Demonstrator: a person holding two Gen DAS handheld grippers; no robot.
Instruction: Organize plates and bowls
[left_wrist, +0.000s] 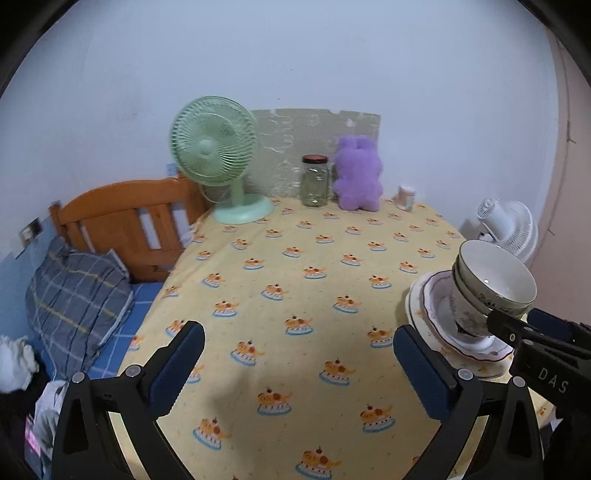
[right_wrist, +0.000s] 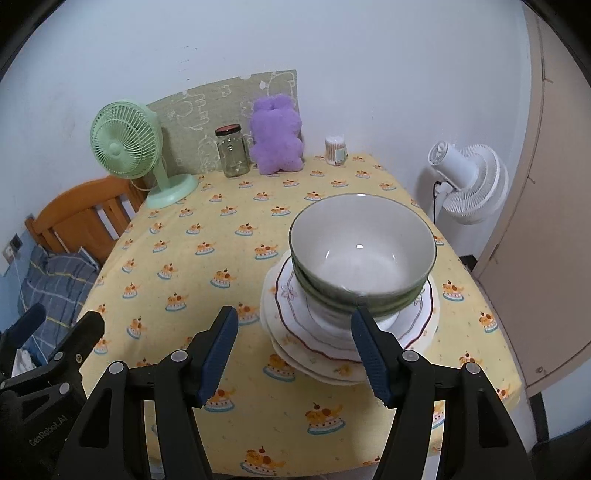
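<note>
Green-rimmed bowls (right_wrist: 362, 254) nested atop stacked plates (right_wrist: 295, 332) near tablecloth's (right_wrist: 221, 258) right edge; stacking seemingly finished. Left gripper (left_wrist: 299, 365) spread wide, empty. Right gripper (right_wrist: 293, 354) half open, holding nothing, just short of plates.

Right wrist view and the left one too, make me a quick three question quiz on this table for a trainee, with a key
1. True or false: the bowls are stacked on the plates.
2. Multiple choice: what stands between the green fan and the purple plush toy? A) a mug B) a glass jar C) a bottle
3. Fill in: neither the left gripper nor the right gripper holds anything; both are ____.

Key: 1 true. 2 B, the glass jar. 3 open.
</note>
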